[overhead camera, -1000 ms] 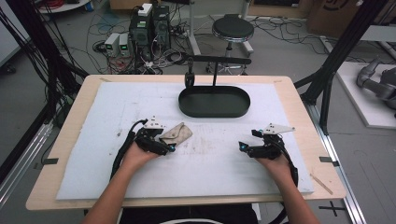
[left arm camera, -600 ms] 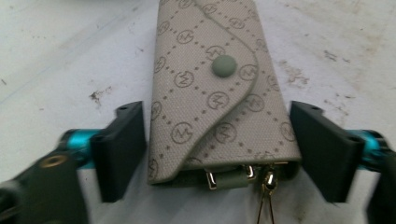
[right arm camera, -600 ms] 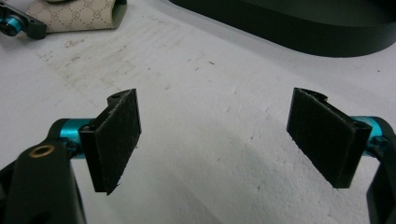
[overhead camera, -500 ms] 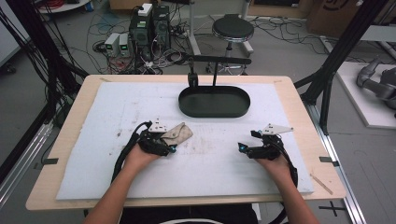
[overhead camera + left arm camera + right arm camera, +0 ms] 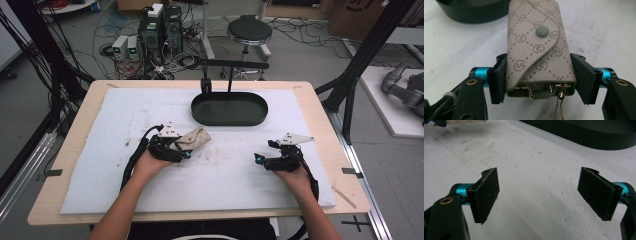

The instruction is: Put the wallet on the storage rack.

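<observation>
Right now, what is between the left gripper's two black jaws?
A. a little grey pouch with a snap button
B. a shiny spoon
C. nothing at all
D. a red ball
A: in the left gripper view the grey patterned pouch sits between the left gripper's jaws, which have just been closing and now press its two sides.

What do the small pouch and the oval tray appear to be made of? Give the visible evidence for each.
Pouch: probably coated canvas or imitation leather, matt beige, judging by its fine woven grain, printed logo pattern and snap button. Tray: smooth dark plastic or painted metal; its even, slightly glossy rim leaves this open.
</observation>
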A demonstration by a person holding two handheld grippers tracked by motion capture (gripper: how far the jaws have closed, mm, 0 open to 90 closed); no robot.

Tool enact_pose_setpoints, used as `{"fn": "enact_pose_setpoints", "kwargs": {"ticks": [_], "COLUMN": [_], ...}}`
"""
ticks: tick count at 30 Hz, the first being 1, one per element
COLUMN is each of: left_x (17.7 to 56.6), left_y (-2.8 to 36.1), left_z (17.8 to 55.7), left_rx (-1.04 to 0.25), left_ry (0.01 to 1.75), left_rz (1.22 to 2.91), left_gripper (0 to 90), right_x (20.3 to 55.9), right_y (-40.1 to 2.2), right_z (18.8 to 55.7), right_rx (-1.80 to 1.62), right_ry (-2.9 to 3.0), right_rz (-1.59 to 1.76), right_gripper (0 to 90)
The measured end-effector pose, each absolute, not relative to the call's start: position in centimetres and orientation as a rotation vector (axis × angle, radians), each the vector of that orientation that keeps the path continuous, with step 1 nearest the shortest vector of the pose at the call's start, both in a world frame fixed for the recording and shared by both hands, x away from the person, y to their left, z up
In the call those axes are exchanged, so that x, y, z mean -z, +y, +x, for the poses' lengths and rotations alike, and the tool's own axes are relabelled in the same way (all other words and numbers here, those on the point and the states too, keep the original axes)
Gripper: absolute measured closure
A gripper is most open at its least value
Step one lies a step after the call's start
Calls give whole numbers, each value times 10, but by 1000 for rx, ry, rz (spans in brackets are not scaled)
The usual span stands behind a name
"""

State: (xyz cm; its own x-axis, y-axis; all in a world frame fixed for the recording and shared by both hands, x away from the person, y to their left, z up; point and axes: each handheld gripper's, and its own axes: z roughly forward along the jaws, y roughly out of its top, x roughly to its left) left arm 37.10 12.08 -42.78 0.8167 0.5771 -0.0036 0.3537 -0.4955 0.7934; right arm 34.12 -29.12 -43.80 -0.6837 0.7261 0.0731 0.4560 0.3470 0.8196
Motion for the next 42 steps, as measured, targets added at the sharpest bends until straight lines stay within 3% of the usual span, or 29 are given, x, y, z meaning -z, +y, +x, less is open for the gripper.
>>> {"fn": "enact_pose_setpoints", "kwargs": {"ticks": [19, 42], "left_x": [381, 384], "left_y": [68, 7], "left_z": [436, 518], "left_rx": [-352, -342], "left_ry": [577, 540], "left_rz": [2174, 2251], "left_gripper": [354, 352], "right_x": [439, 438], "right_y": [-291, -291], "right_z": [341, 340], "right_rx": [-1259, -1270], "right_ry": [2318, 2322], "right_rz": [1043, 1047], "right_gripper": [180, 179]}}
